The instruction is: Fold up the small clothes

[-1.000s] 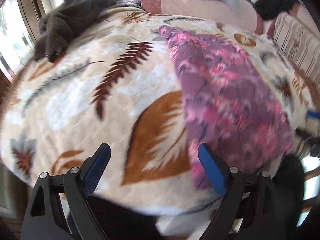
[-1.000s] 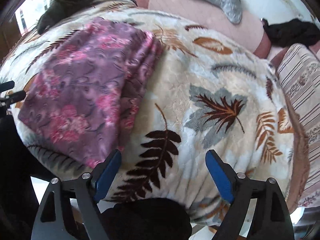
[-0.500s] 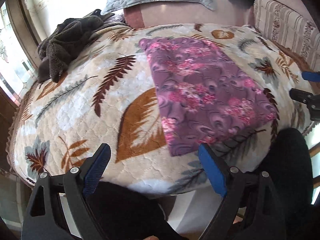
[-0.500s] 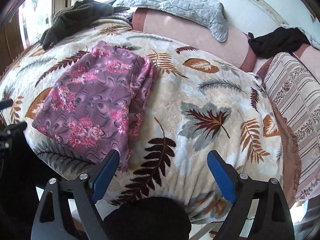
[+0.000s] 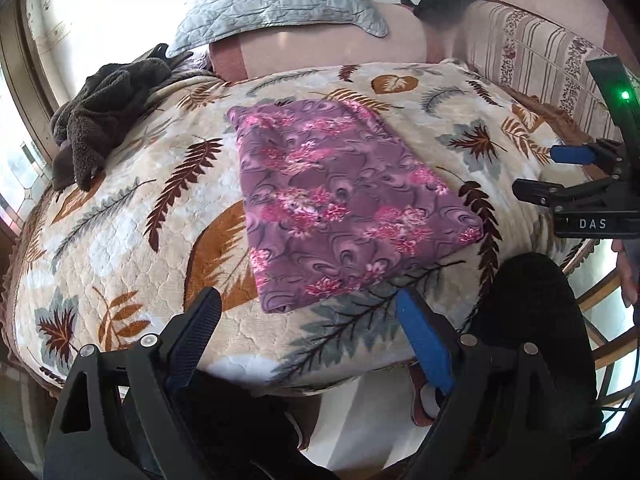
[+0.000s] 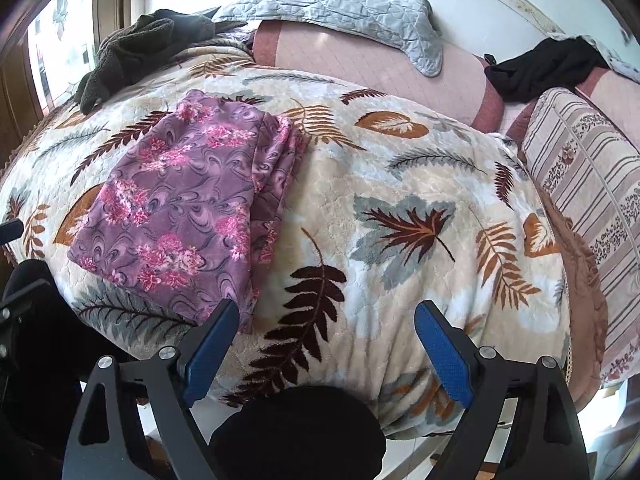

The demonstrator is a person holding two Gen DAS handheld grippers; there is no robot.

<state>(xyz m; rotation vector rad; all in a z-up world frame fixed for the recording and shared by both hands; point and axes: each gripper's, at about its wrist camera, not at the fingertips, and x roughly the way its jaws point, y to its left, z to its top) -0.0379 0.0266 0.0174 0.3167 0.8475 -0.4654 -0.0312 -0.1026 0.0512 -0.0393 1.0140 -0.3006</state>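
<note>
A purple garment with pink flowers lies folded into a flat rectangle on the leaf-patterned blanket; it also shows in the right wrist view, with layered folds along its right edge. My left gripper is open and empty, held above the blanket's near edge, short of the garment. My right gripper is open and empty, to the right of the garment's near corner. The right gripper also shows at the right edge of the left wrist view.
A dark fuzzy garment is heaped at the blanket's far left. A grey quilted cover and a black garment lie on the pink sofa back. A striped cushion sits at the right. My dark-clothed knees are below.
Both grippers have pulled back and up from the garment. It now lies farther from both cameras, folded flat and untouched.
</note>
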